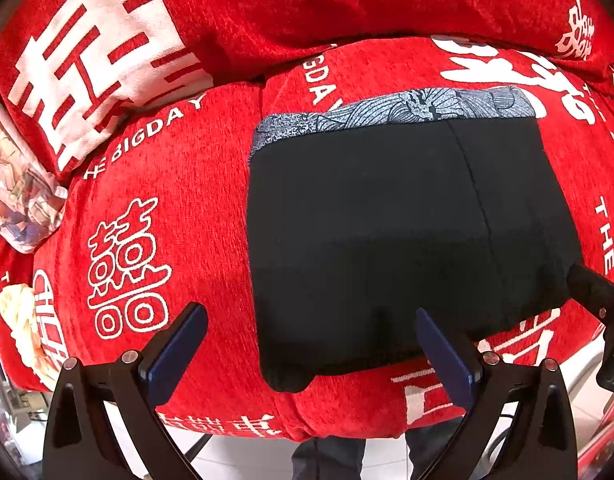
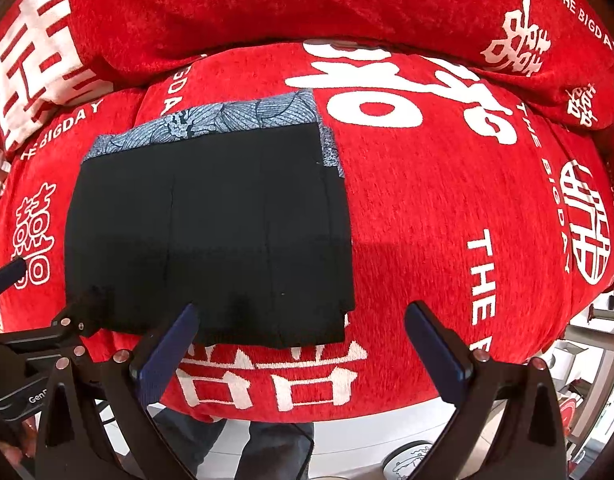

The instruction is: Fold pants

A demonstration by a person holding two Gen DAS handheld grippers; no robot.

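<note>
Black pants [image 1: 407, 232] lie folded into a flat rectangle on the red sofa cover [image 1: 167, 220], with a blue-grey patterned band [image 1: 387, 114] showing along the far edge. My left gripper [image 1: 311, 340] hovers open at the near edge, its right fingertip over the black cloth and its left over the red cover. In the right wrist view the pants [image 2: 211, 232] sit left of centre, and my right gripper [image 2: 303, 336] is open by their near right corner, holding nothing. The left gripper [image 2: 47, 292] shows at the pants' near left corner.
The sofa cover [image 2: 447, 220] carries white characters and "THE BIGDAY" lettering. Red back cushions [image 1: 307, 8] rise behind the seat. A patterned pillow [image 1: 19, 196] lies at the far left. A person's legs [image 2: 267, 448] stand on the pale floor [image 1: 247, 456] below the seat edge.
</note>
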